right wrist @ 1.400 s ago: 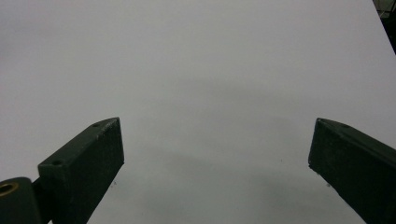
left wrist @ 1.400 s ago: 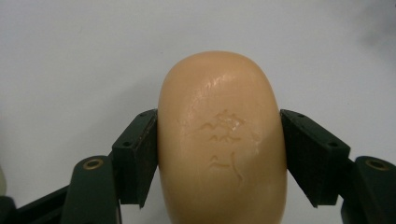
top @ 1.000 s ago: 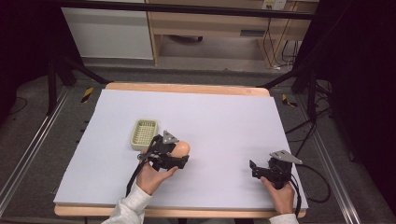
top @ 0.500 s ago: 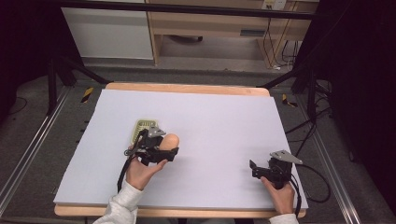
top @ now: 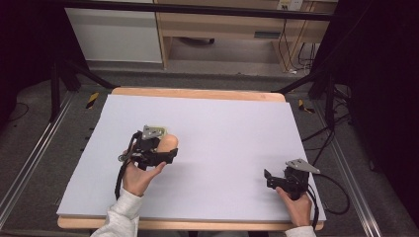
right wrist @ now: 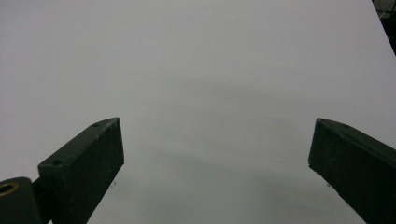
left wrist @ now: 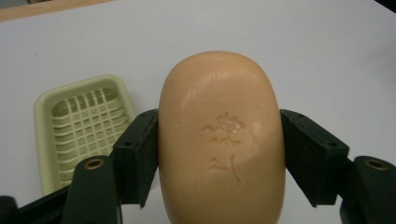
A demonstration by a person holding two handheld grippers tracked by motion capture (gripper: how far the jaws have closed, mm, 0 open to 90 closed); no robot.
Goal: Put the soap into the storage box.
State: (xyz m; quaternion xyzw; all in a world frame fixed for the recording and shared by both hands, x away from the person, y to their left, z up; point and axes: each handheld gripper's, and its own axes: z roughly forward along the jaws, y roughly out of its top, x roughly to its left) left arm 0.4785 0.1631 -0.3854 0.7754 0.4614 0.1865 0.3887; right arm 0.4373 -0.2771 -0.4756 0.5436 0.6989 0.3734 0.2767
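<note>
Left tool (top: 170, 150) closed on a peach-coloured soap bar (left wrist: 222, 140), both black jaws pressed flat against its long sides, the embossed face turned up toward the left gripper view. Soap bar held clear of the white table (top: 227, 133), over its left half. Pale green soap dish (left wrist: 81, 126) with a grid-slotted floor lying on the table just beyond and to the left of the bar in the left gripper view, apart from it, open side up. In the high view, mostly hidden behind the left tool's grey plate; only a sliver of green visible there. Left hand (top: 141, 175) wrapped around the tool's handle from below, white sleeve (top: 118, 217) coming in from the bottom edge, black cable trailing down beside the wrist.

Right tool (top: 267, 178) near the table's front right corner, well apart from the soap bar and dish, jaws spread wide with bare white table between them in the right gripper view. Gripped by the right hand (top: 296, 205), cable looping off over the table's right edge. Wooden rim of the table showing along the far and near edges.
</note>
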